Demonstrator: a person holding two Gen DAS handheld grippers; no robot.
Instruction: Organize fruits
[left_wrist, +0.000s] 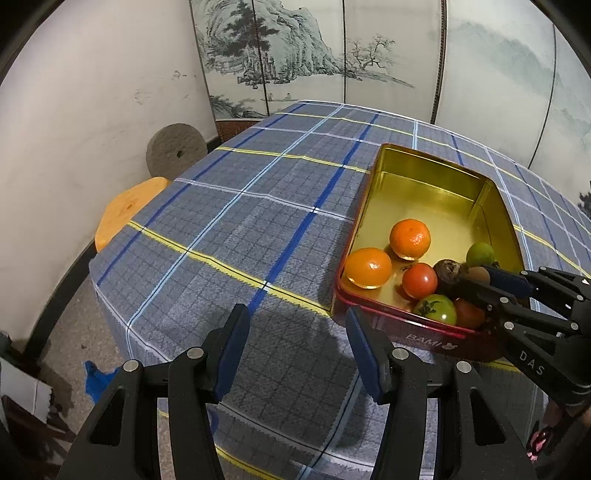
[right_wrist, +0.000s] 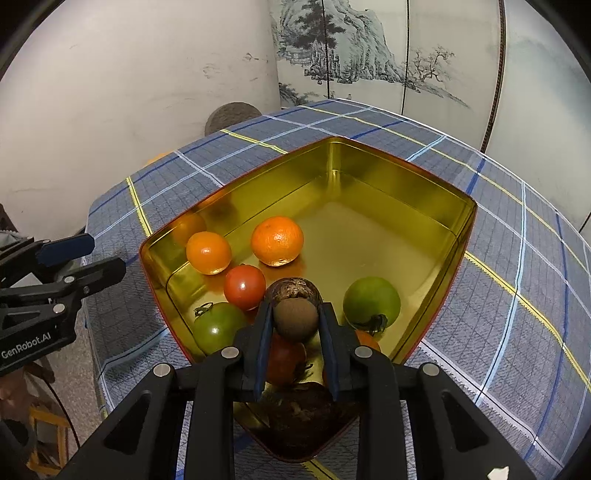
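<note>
A gold-lined red tin (right_wrist: 458, 236) (left_wrist: 373, 192) sits on the plaid tablecloth. In it lie two oranges (right_wrist: 277, 240) (right_wrist: 208, 252), a red tomato (right_wrist: 244, 287), two green tomatoes (right_wrist: 371, 302) (right_wrist: 218, 326), a dark brown fruit (right_wrist: 293, 288) and more fruit under the gripper. My right gripper (right_wrist: 295, 321) is shut on a small brown round fruit (right_wrist: 295, 319) and holds it over the tin's near end; it also shows in the left wrist view (left_wrist: 480, 280). My left gripper (left_wrist: 295, 328) is open and empty over the cloth, left of the tin.
The plaid-covered table (left_wrist: 229, 236) ends close to the left and front. A wooden stool (left_wrist: 125, 210) and a round stone disc (left_wrist: 175, 149) stand by the white wall on the left. A painted folding screen (left_wrist: 332, 55) stands behind.
</note>
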